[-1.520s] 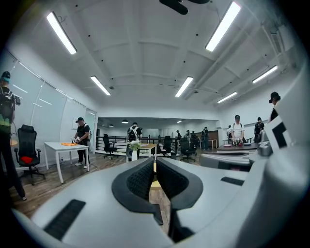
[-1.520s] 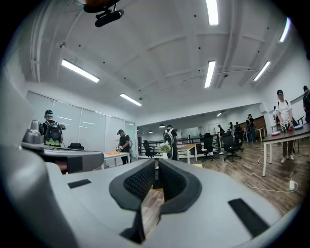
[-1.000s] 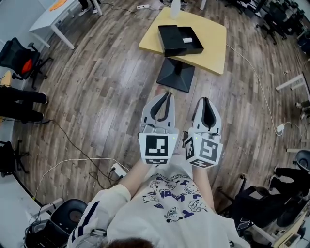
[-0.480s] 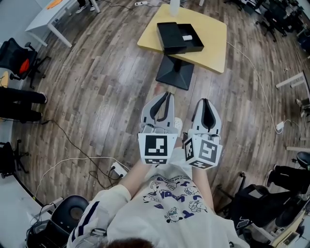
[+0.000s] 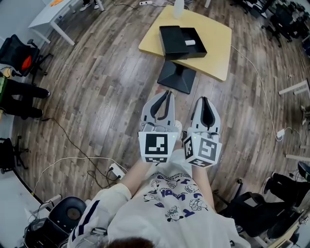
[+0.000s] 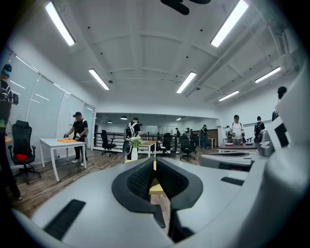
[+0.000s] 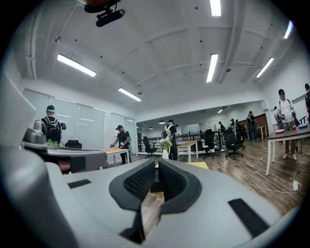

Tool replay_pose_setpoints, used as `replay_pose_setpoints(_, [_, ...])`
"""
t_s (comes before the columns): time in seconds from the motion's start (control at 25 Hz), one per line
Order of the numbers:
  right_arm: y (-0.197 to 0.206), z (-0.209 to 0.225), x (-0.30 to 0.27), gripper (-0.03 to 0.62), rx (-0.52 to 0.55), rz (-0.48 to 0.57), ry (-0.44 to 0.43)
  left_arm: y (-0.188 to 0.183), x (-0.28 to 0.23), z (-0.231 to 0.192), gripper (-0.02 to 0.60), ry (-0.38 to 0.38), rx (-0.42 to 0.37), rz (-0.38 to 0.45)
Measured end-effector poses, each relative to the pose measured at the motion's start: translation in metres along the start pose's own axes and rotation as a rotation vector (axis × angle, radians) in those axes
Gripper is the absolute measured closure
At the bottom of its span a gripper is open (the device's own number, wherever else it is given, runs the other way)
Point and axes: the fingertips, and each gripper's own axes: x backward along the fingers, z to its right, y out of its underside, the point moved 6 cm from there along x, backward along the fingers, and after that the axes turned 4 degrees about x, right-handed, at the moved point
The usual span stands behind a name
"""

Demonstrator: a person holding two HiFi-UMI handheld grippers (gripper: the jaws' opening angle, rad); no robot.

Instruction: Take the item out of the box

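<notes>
Presently, a small white oblong item (image 5: 190, 42) is lying in the right-hand half of an open black rectangular box (image 5: 173, 47), toward its far side. It is showing too small to identify. Judging by its size, it is probably going to handle as light and rigid, perhaps smooth. A pinch across its narrow width, coming from above, is looking like the safest hold, with care not to catch the box wall.

The box is sitting on the left part of a pale yellow square tabletop (image 5: 213, 34), far ahead in the scene. That tabletop is standing on a black pyramid-shaped pedestal base (image 5: 177, 77), on grey-brown plank flooring (image 5: 106, 97). A white bottle-like vessel (image 5: 178, 7) is standing at the table's far edge.

The grey left gripper (image 5: 167, 94) and the grey right gripper (image 5: 205, 100) are hanging side by side near the person, well apart from the table and pointing toward it. Both are showing their black ribbed pads brought together, with nothing between them. Removal is not yet begun; the approach to the table is coming first.
</notes>
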Motion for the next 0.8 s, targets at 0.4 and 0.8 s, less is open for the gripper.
replay_pose_setpoints(0.4, [-0.002, 0.027, -0.061, 0.553, -0.002, -0.002, -0.033, -0.003, -0.062, -0.003, 0.554, -0.033, 0.002, 0.001])
replay_pose_setpoints(0.8, [-0.013, 0.057, -0.125, 0.553, -0.004, -0.016, -0.071, -0.018, -0.125, -0.007, 0.554, -0.073, -0.004, -0.005])
